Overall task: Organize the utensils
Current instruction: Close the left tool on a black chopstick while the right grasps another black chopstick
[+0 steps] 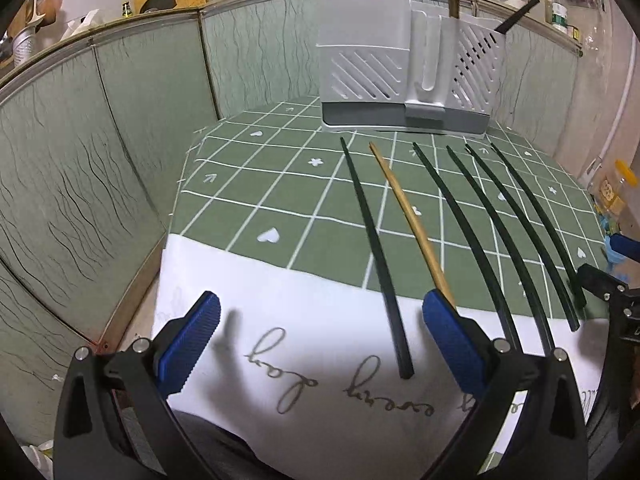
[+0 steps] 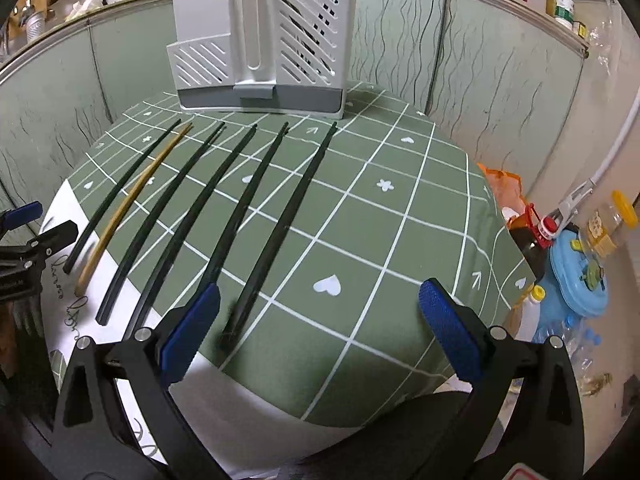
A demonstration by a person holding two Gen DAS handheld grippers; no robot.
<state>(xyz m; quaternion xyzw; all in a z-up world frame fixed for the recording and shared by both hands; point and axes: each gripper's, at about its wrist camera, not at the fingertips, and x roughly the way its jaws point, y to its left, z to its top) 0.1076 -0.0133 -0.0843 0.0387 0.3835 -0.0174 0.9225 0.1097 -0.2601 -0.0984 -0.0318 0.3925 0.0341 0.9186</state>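
The right hand-held gripper (image 2: 320,320) hovered with its blue pads spread wide apart, holding nothing, above a desk covered by a green checked tablecloth (image 2: 380,240). Five black chopsticks (image 2: 276,220) and one wooden chopstick (image 2: 132,204) lay side by side, apart, pointing toward a grey slotted utensil holder (image 2: 260,48) at the far edge, which already held upright chopsticks. The left hand-held gripper (image 2: 24,240) showed at the left border.

Two handheld grippers, left gripper (image 1: 320,334) and right gripper (image 2: 319,318), each with black angular plastic arms at the frame's lower corners, silver round screws at the joints, and ribbed blue pads (image 1: 450,344) on the fingers.
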